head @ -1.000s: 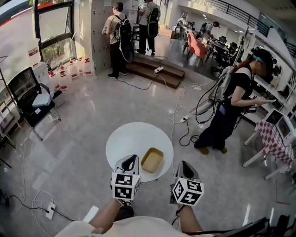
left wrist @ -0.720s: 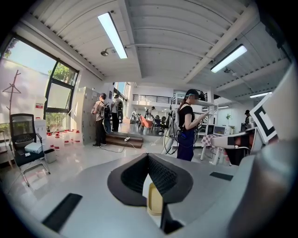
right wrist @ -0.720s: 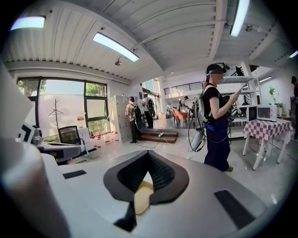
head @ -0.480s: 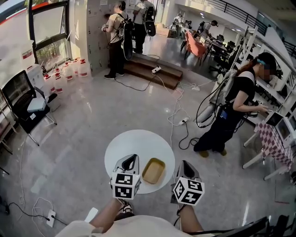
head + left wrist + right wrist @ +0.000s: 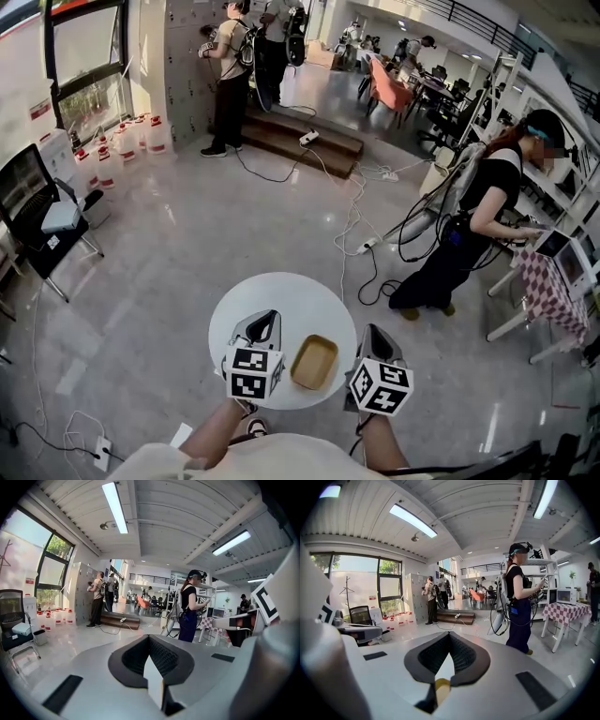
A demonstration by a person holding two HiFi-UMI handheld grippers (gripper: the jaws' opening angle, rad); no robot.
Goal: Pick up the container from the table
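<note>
A shallow tan container point(image 5: 314, 362) lies on the round white table point(image 5: 281, 300), near its front edge. My left gripper point(image 5: 265, 321) hovers over the table just left of the container, jaws shut and empty. My right gripper point(image 5: 373, 334) is at the table's right front edge, just right of the container, also shut with nothing in it. In the left gripper view the left gripper point(image 5: 149, 638) shows its pads meeting, with white table below the gap. In the right gripper view the right gripper point(image 5: 450, 635) is closed, and a yellowish bit of the container point(image 5: 441, 686) shows through the gap.
A person in black point(image 5: 469, 225) stands at the right beside a checked table point(image 5: 555, 292). Cables point(image 5: 361, 246) run across the floor beyond the round table. A black chair point(image 5: 37, 217) stands at the left, and a power strip point(image 5: 98, 452) lies at the lower left.
The table and container have slid down the head view toward me. Both grippers now reach over the table's near edge on either side of the container; their jaws look unchanged.
</note>
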